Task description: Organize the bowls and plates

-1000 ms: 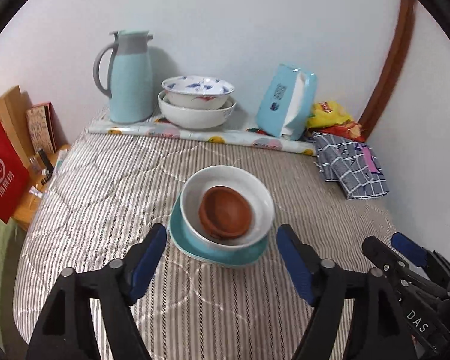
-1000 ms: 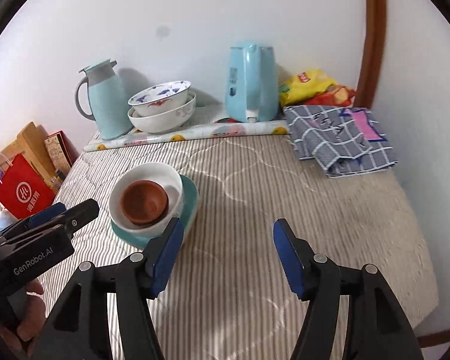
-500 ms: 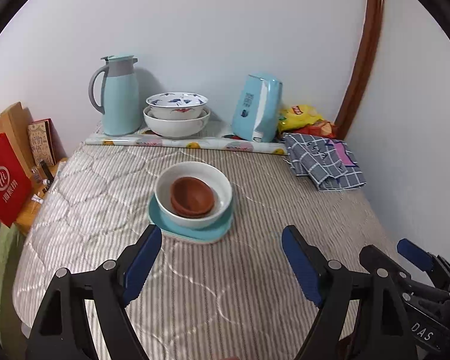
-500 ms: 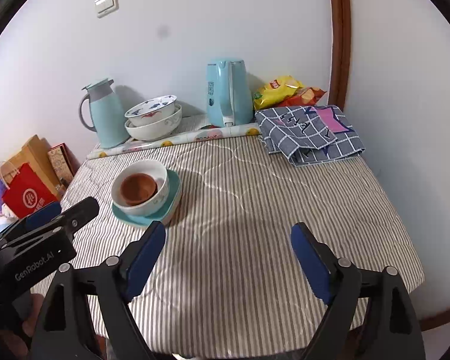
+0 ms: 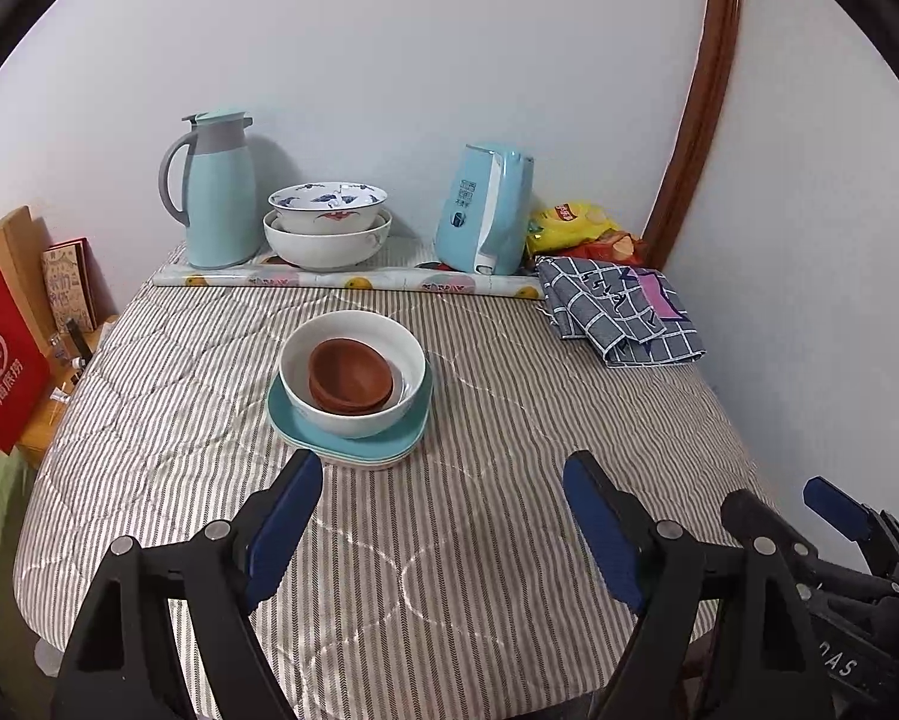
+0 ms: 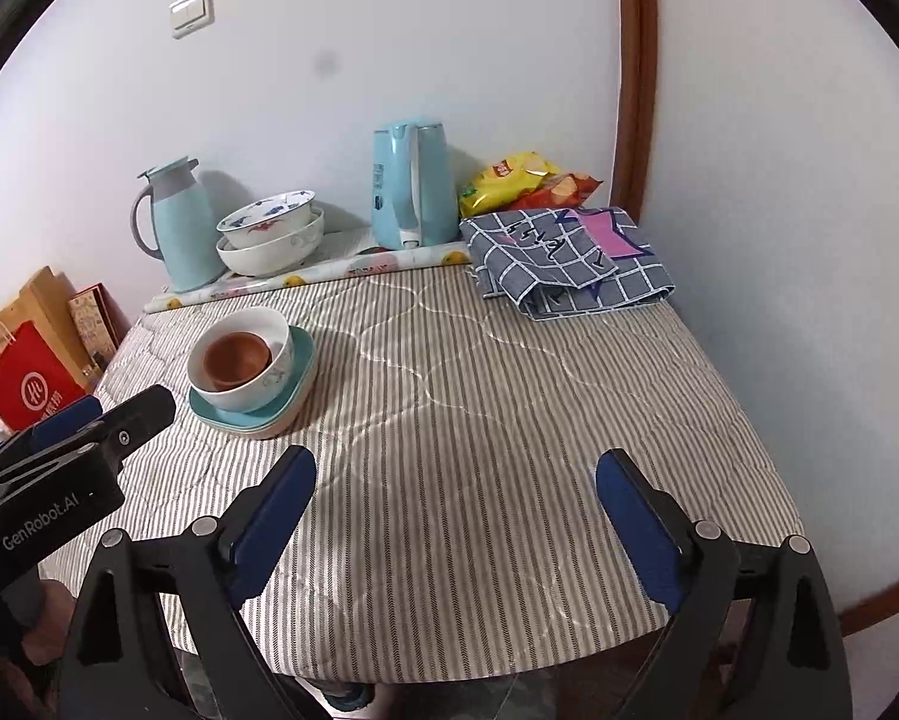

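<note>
- Since a second ago both grippers have pulled back from the stack, which now looks smaller and farther off.
- The left gripper (image 5: 437,519) and right gripper (image 6: 455,516) hang wide open, holding nothing.
- The brown bowl (image 5: 351,375) sits tilted in the white bowl (image 5: 353,417), on teal plates (image 5: 353,447) mid-counter (image 5: 479,540).
- Risk: a nudge could slide the tilted bowl, and the quilted striped cover gives soft footing.
- Behind, against the white wall: two nested bowls (image 5: 327,225), a thermos (image 5: 218,192), a kettle (image 5: 485,210).
</note>
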{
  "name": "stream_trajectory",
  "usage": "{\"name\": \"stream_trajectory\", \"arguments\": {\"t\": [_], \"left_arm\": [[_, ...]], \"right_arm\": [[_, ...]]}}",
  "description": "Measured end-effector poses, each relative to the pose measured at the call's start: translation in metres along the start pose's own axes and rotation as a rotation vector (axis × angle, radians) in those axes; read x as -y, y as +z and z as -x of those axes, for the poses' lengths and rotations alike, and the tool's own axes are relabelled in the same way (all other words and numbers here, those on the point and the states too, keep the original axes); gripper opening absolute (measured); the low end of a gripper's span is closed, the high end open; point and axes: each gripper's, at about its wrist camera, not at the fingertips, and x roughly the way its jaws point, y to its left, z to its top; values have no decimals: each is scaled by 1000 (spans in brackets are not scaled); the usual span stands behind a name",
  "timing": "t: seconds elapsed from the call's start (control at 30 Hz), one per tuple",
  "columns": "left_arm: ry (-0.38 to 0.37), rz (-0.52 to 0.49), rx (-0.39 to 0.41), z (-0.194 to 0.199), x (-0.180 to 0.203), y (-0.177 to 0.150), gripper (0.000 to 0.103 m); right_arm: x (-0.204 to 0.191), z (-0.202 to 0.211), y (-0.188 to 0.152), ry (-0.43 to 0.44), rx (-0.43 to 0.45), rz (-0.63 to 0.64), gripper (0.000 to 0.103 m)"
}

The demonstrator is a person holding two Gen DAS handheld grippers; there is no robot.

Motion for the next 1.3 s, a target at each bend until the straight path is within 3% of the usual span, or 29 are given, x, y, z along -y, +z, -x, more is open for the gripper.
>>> {"name": "stream_trajectory", "arguments": {"t": [1.3], "left_arm": [[7, -7, -3, 4, 0, -4, 82]], "right_arm": [[-7, 2, -5, 4, -9, 2, 94]]}}
